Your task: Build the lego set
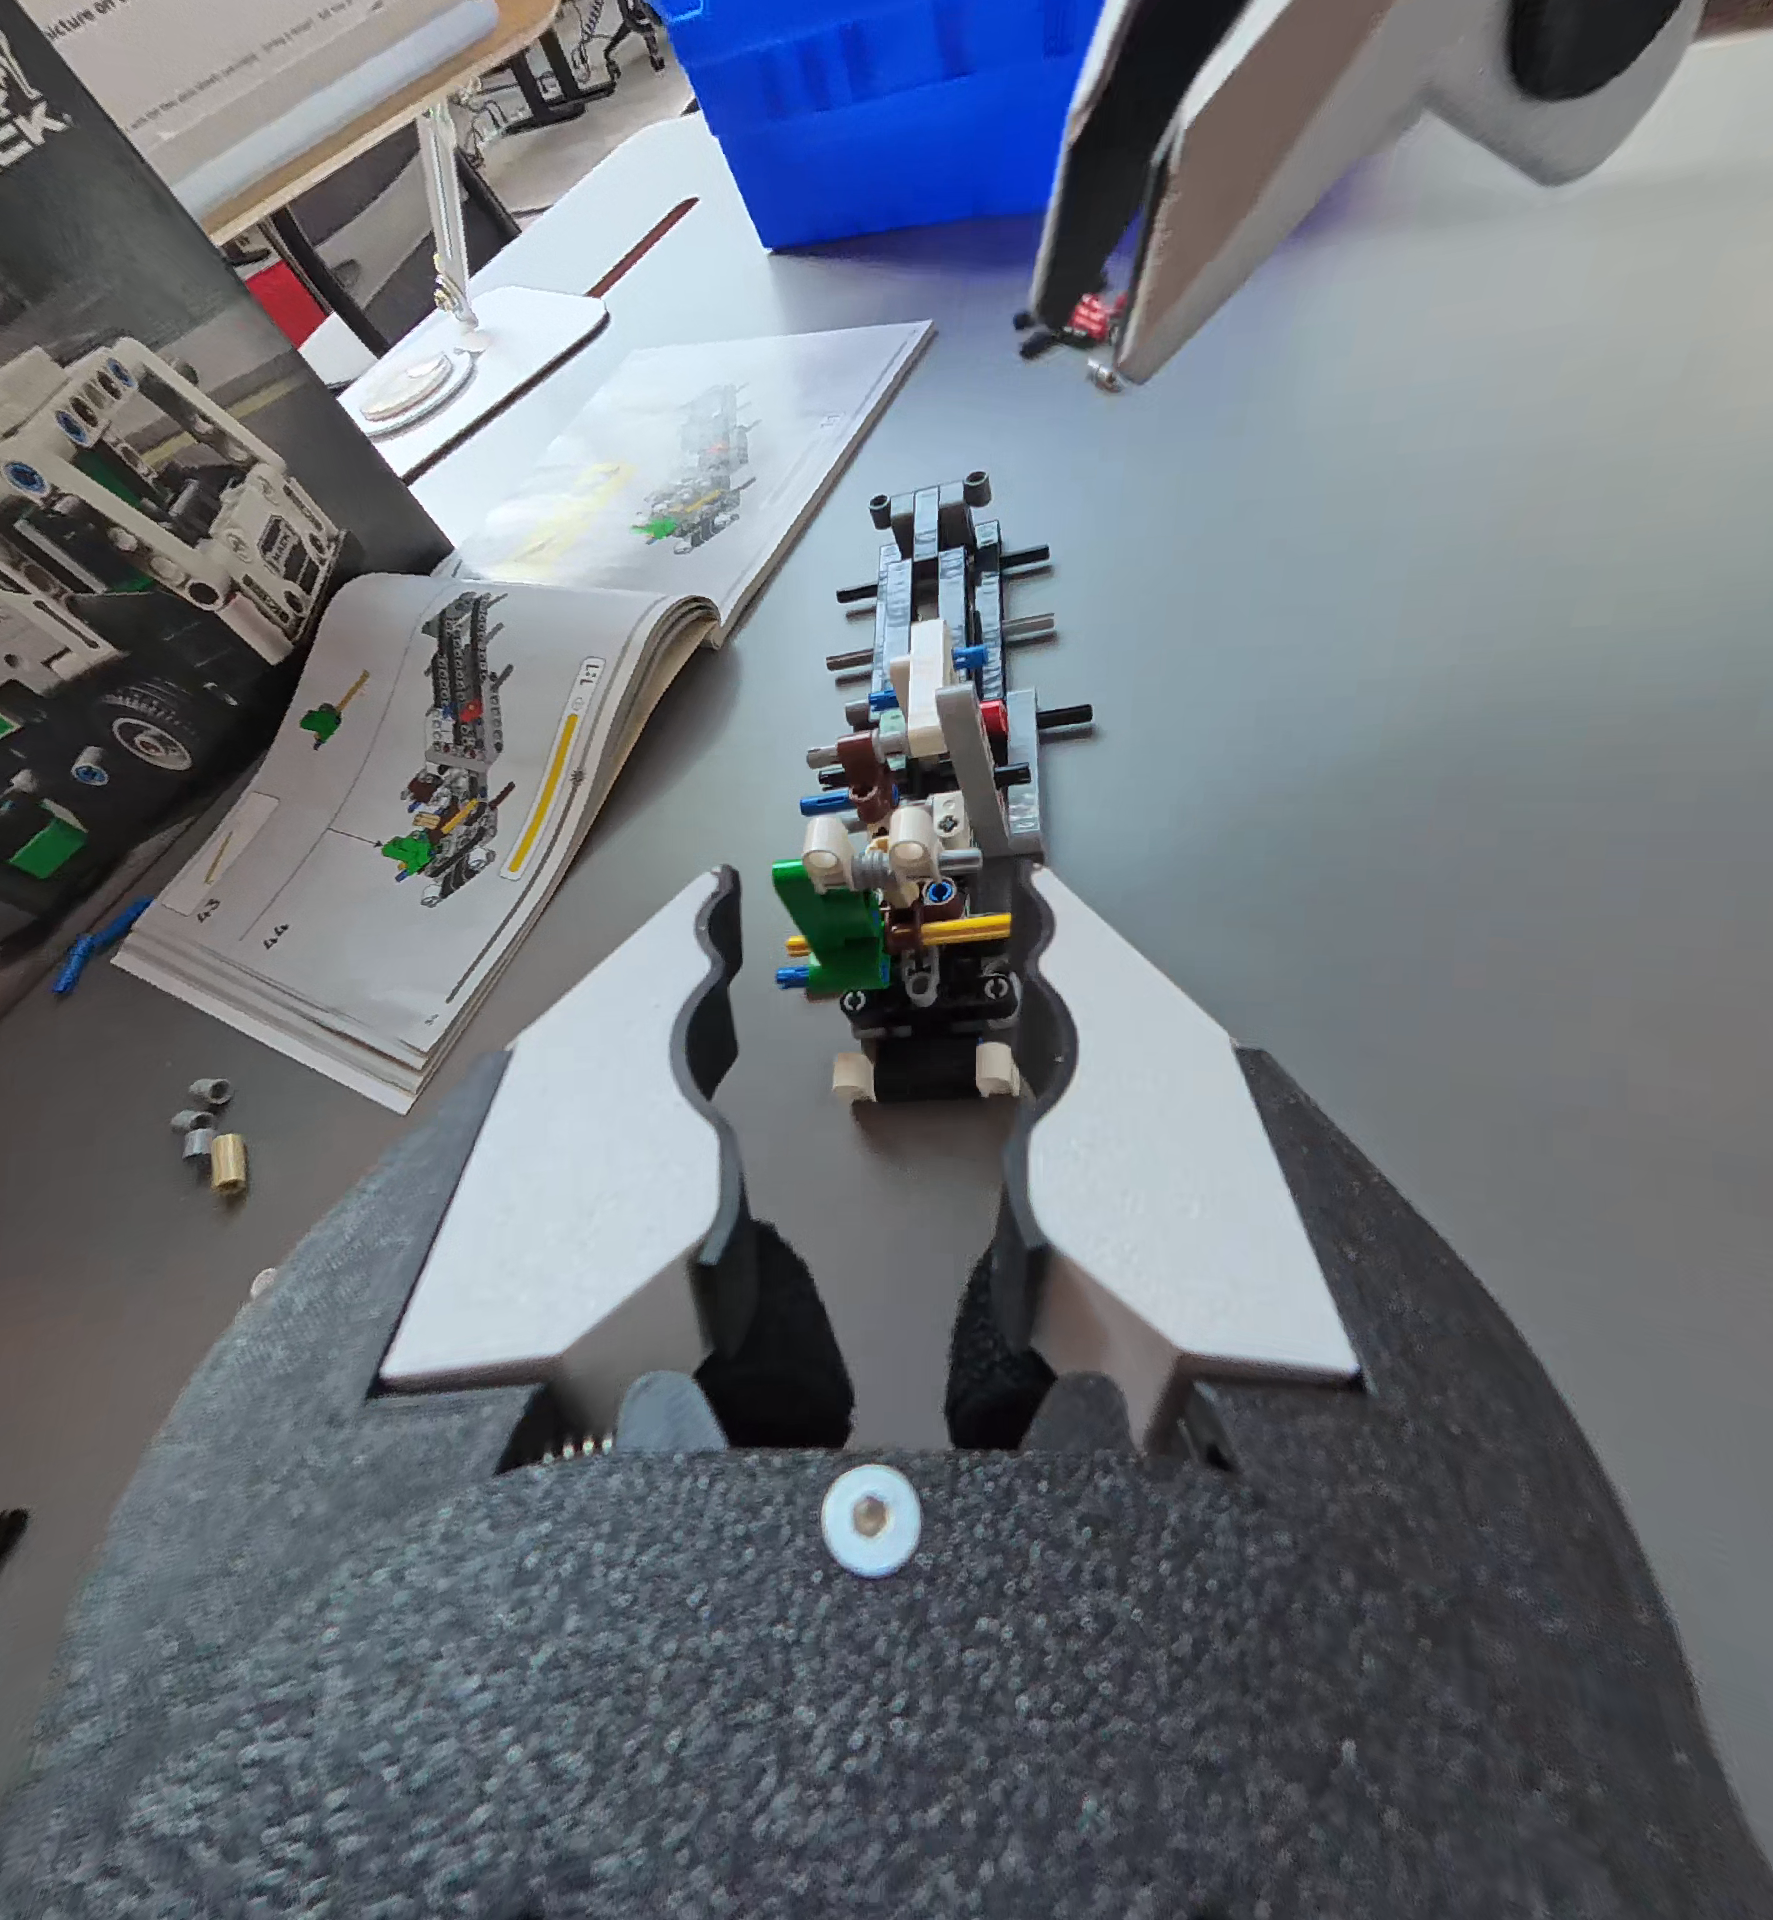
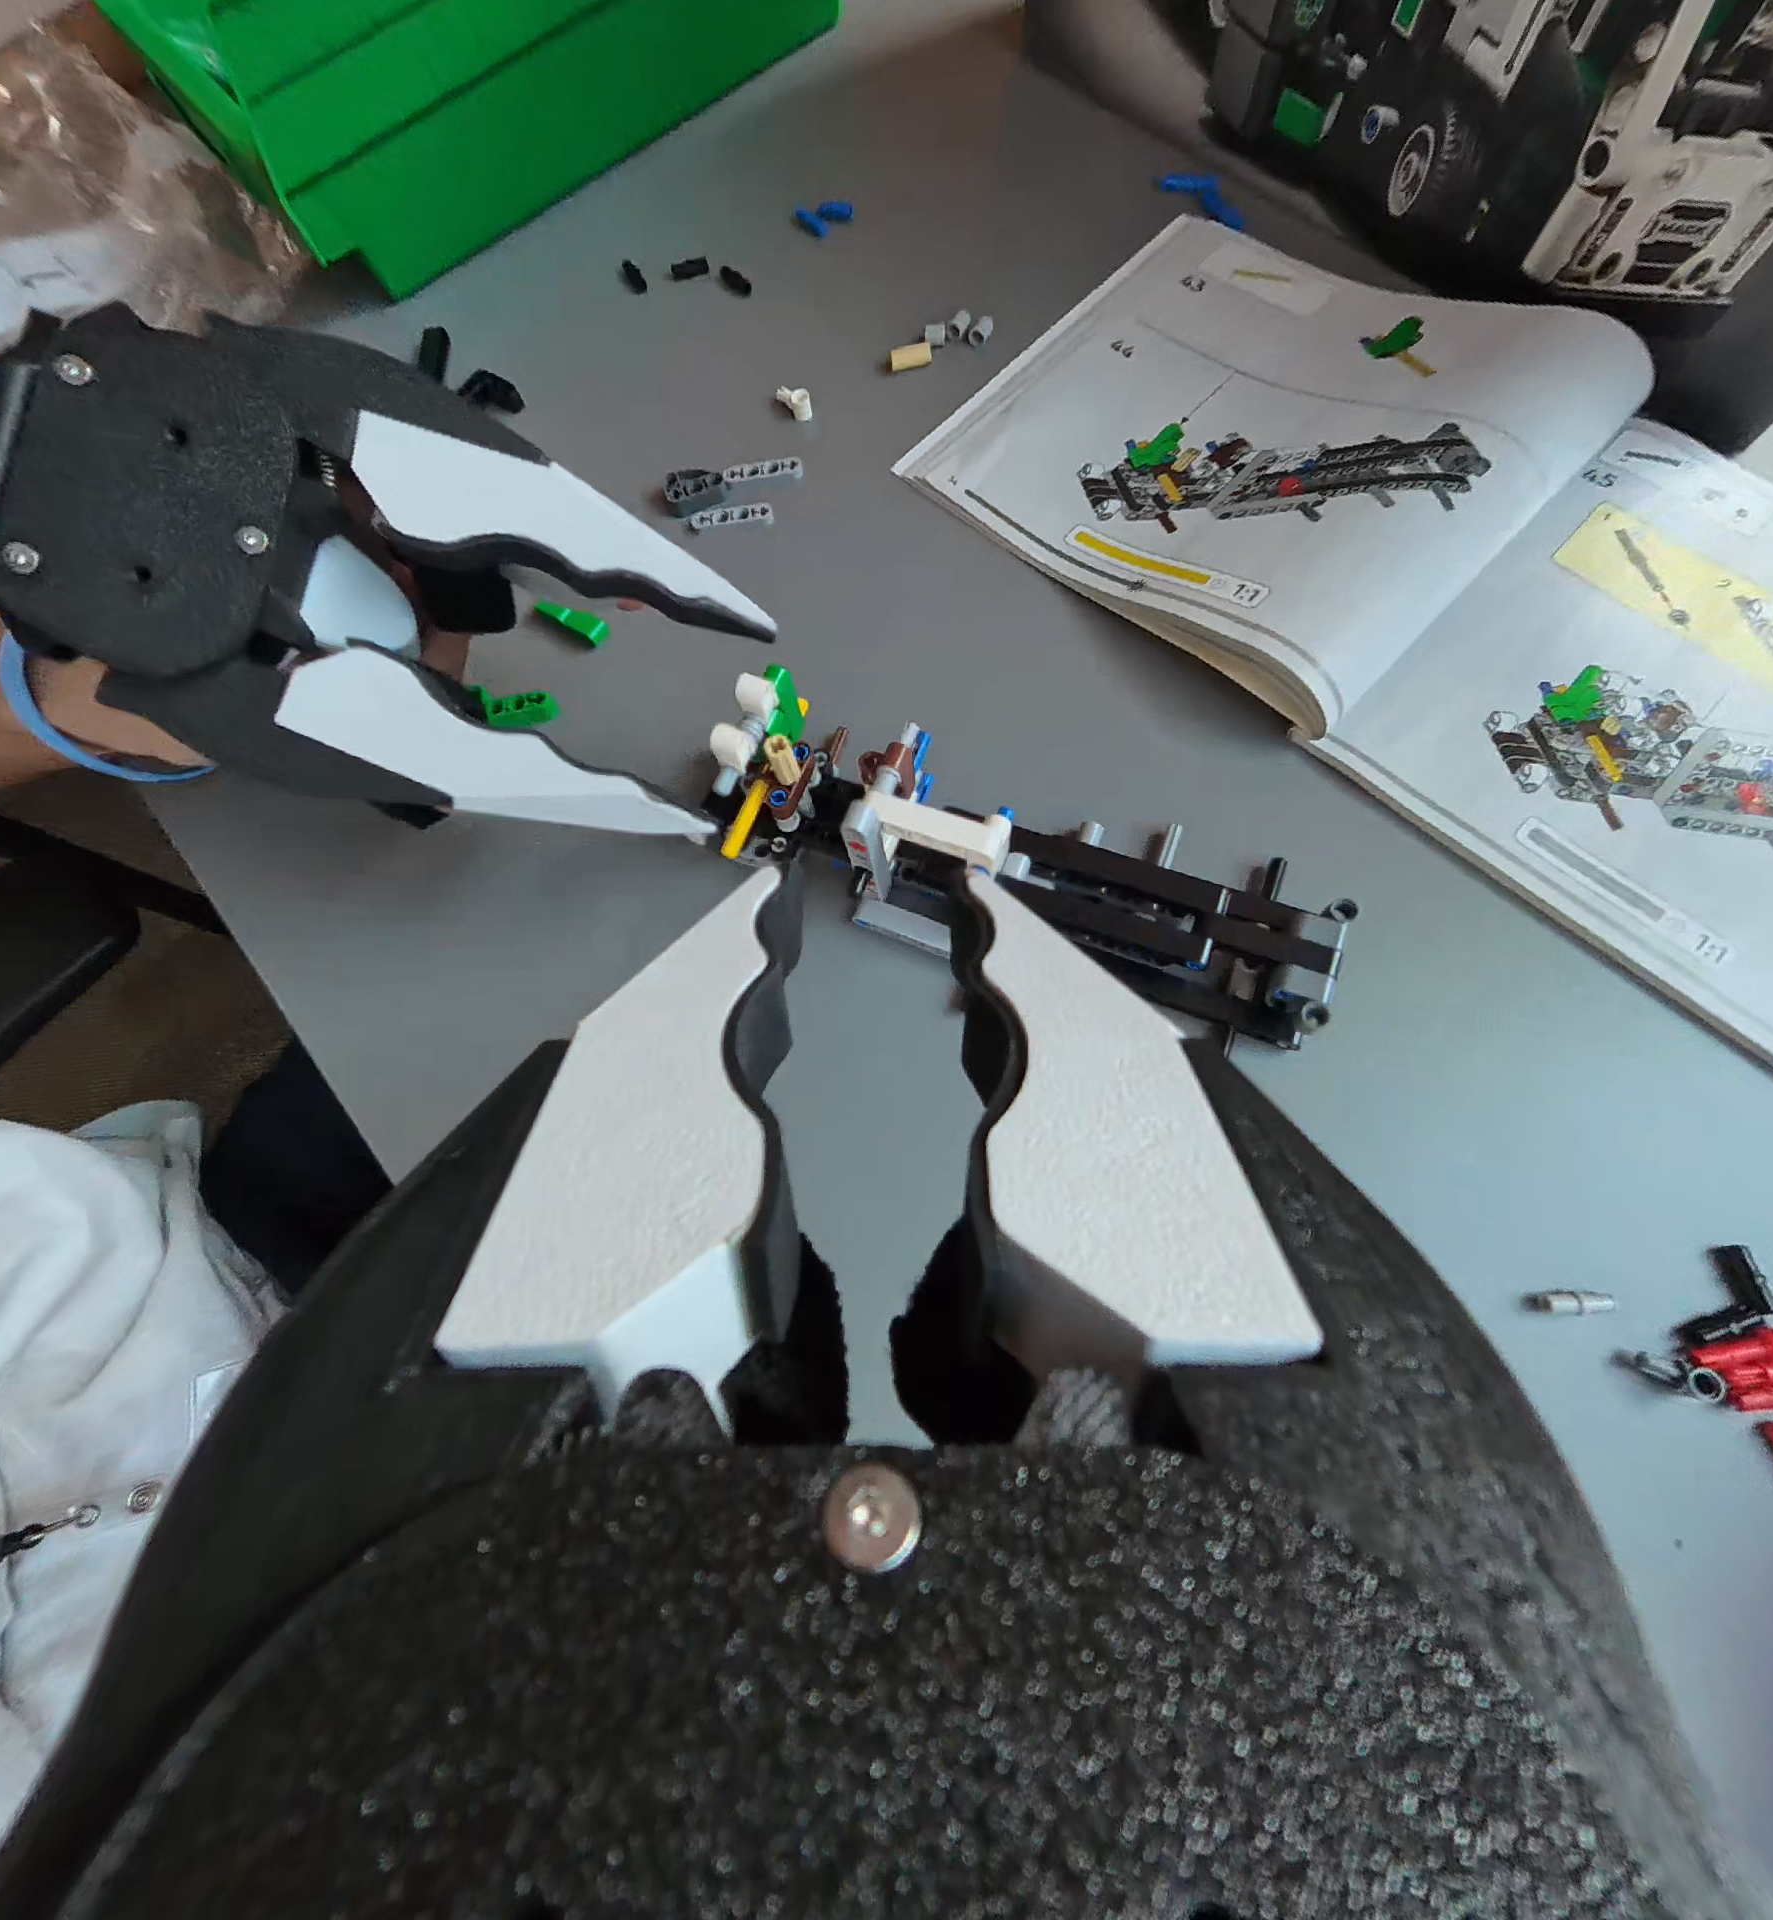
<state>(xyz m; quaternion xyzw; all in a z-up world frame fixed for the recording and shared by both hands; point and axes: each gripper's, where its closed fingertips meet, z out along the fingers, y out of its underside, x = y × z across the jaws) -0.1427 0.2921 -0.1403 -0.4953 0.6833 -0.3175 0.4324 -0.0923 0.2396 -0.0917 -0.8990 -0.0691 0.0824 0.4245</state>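
Note:
The long black and grey lego chassis (image 1: 944,790) lies on the dark grey table, with green, yellow, brown and white parts at its near end. My left gripper (image 1: 882,883) is open around that near end; its right finger (image 1: 1043,966) touches the chassis side and the left finger stands clear of the green part. In the right wrist view the chassis (image 2: 1121,894) lies crosswise, with the left gripper (image 2: 742,727) at its left end. My right gripper (image 2: 871,878) is open and empty, held above the middle of the chassis. It also shows in the left wrist view (image 1: 1100,343), raised at top right.
An open instruction booklet (image 2: 1381,540) and the set's box (image 2: 1588,125) lie beyond the chassis. A green bin (image 2: 466,125) and a blue bin (image 1: 882,114) stand at the table's edges. Loose parts are scattered: red pieces (image 2: 1765,1371), grey beams (image 2: 736,488), green pieces (image 2: 570,623), small bushes (image 1: 207,1122). My hands' fingertips stand some 9 cm from each other.

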